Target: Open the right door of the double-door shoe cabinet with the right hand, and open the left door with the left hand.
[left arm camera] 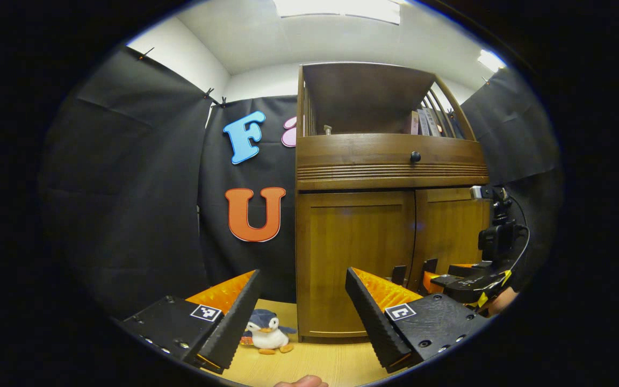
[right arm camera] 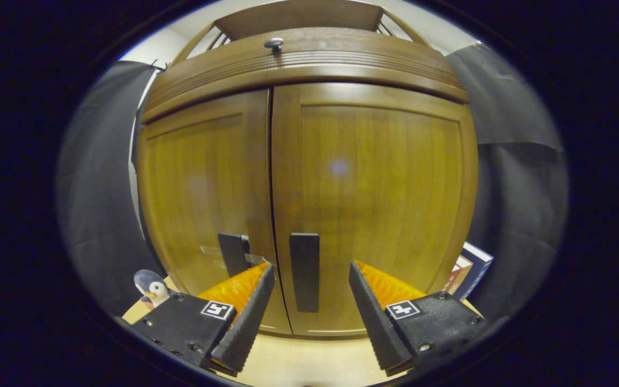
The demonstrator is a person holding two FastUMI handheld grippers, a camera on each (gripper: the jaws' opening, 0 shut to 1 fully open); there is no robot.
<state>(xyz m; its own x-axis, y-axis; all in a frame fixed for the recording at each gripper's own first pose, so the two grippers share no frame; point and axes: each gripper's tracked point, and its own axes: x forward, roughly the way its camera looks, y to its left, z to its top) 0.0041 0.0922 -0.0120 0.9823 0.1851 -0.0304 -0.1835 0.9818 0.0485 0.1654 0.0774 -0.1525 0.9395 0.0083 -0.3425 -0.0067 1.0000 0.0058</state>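
The wooden shoe cabinet (left arm camera: 390,161) stands ahead with both lower doors closed. In the right gripper view the right door (right arm camera: 374,204) has a dark vertical handle (right arm camera: 304,271) beside the centre seam. My right gripper (right arm camera: 310,267) is open, with this handle in the gap between its fingers, not touching them. The left door (right arm camera: 202,188) carries its own dark handle (right arm camera: 233,252). In the left gripper view my left gripper (left arm camera: 303,271) is open and empty, well back from the left door (left arm camera: 355,258). There the right gripper (left arm camera: 436,277) sits low at the handles.
A plush penguin (left arm camera: 266,333) lies on the wooden floor left of the cabinet, also the penguin (right arm camera: 151,287) in the right gripper view. Books (right arm camera: 470,274) lean at the cabinet's right side. A drawer with a knob (left arm camera: 415,157) and an open shelf sit above the doors.
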